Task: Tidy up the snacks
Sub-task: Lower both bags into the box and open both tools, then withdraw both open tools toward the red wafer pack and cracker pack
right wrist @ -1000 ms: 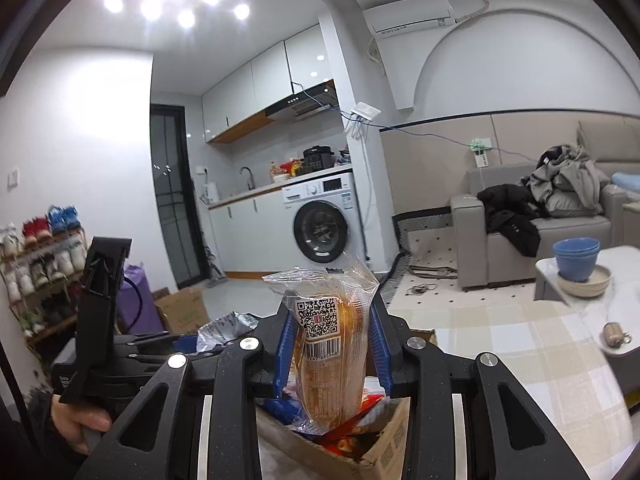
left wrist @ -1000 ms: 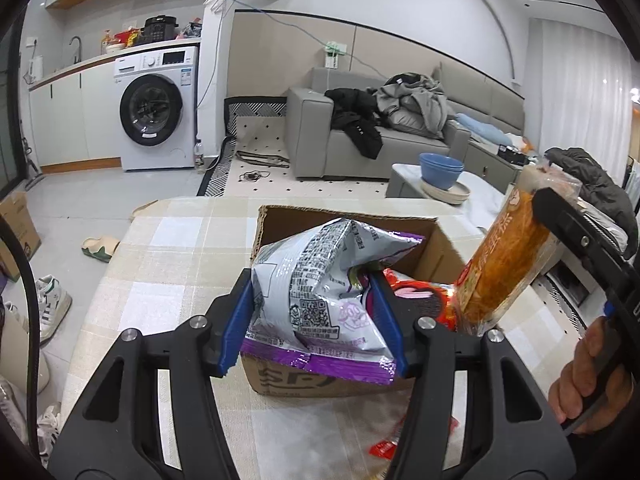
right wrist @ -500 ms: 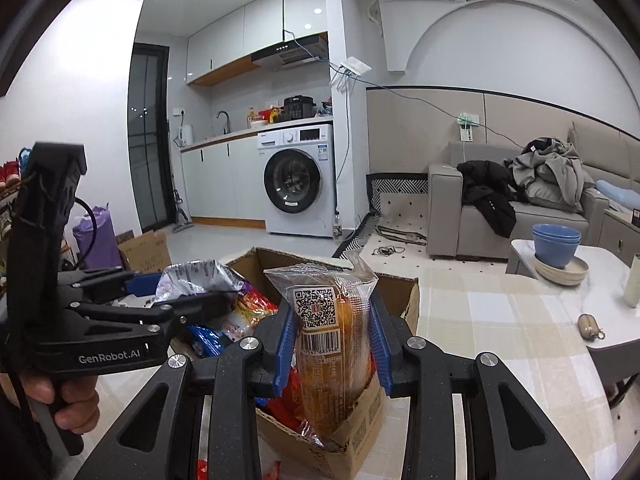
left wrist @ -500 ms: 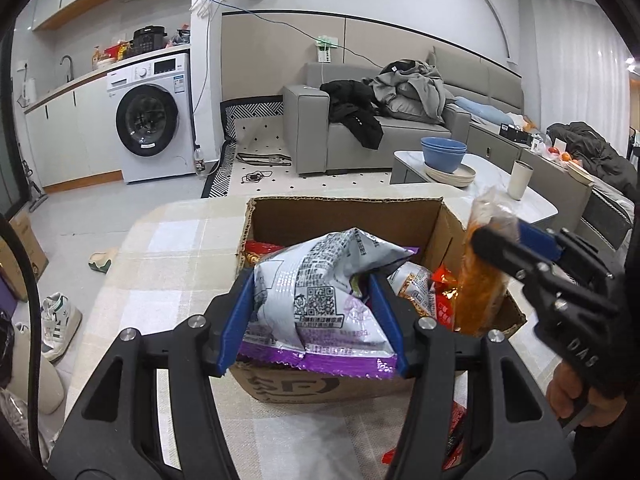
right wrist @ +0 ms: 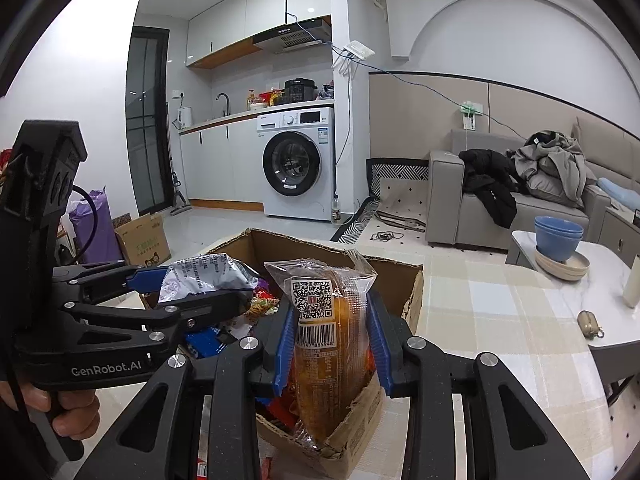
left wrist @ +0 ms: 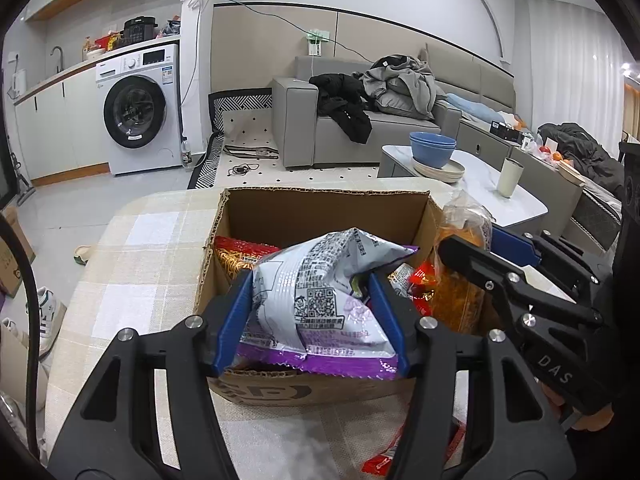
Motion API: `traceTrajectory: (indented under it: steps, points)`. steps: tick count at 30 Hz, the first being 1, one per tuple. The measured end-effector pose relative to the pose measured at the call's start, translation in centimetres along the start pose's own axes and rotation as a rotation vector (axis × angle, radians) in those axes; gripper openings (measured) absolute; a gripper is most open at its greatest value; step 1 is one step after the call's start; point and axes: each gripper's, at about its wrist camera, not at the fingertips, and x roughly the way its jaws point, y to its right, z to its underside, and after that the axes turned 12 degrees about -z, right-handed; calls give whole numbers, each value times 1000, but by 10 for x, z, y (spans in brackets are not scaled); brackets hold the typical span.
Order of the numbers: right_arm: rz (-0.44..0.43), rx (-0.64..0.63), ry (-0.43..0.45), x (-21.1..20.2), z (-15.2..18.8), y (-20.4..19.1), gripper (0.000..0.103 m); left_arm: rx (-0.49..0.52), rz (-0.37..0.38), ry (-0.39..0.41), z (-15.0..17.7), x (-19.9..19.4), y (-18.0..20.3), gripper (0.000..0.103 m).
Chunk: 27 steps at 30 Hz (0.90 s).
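Note:
An open cardboard box [left wrist: 320,216] stands on the checked tablecloth with several snack packets inside. My left gripper [left wrist: 310,292] is shut on a silver and purple snack bag [left wrist: 332,256], held over the box's near edge. My right gripper [right wrist: 331,320] is shut on a clear-wrapped orange cake packet [right wrist: 320,344] with a QR label. The packet stands upright with its lower end inside the box's [right wrist: 412,292] near corner. In the left wrist view the right gripper [left wrist: 476,240] is at the box's right wall. In the right wrist view the left gripper [right wrist: 200,284] and silver bag [right wrist: 204,272] are at the left.
A red wrapper [left wrist: 384,460] lies on the tablecloth [left wrist: 140,280] in front of the box. A low white table to the right carries blue bowls [left wrist: 434,148] and a cup [left wrist: 510,176]. A small keyring [right wrist: 588,322] lies near its edge. A sofa and washing machine stand behind.
Both grippers have come down toward the box with their packets. The orange packet's lower end has gone from above the box into its corner. The silver bag sits lower over the near edge.

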Motion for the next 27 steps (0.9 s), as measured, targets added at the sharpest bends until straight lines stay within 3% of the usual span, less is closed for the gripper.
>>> traceTrajectory:
  steps: [3, 6, 7, 10, 11, 13, 15, 17, 18, 20, 27]
  points:
    - [1, 2, -1, 1, 0, 1, 34, -4, -3, -4, 0, 6, 2, 58]
    - [-15, 5, 5, -6, 1, -3, 43, -15, -7, -18, 1, 12, -1, 65]
    - [-19, 6, 13, -9, 1, -2, 51, -23, -4, -28, 0, 14, -3, 68]
    - [-20, 14, 37, -21, 0, 0, 63, -54, -2, -55, 0, 15, -10, 79]
    - [-27, 19, 45, -26, -1, 0, 73, -56, -3, -62, 1, 16, -11, 79]
    - [-35, 27, 57, -34, -1, 2, 83, -48, -1, -65, 1, 15, -13, 80]
    - [-43, 33, 61, -41, -3, 2, 87, -37, -11, -59, 3, 11, -14, 82]
    - [-39, 35, 60, -48, -2, 2, 98, -34, -17, -58, 4, 7, -15, 86]
    - [-41, 39, 60, -50, -2, 2, 99, -36, -23, -57, 4, 3, -16, 88]
    - [-52, 52, 56, -56, 0, 3, 102, -44, -34, -52, 7, -4, -19, 103]
    - [-73, 81, 18, -69, 7, 1, 102, -59, -9, -47, 18, -36, -28, 102]
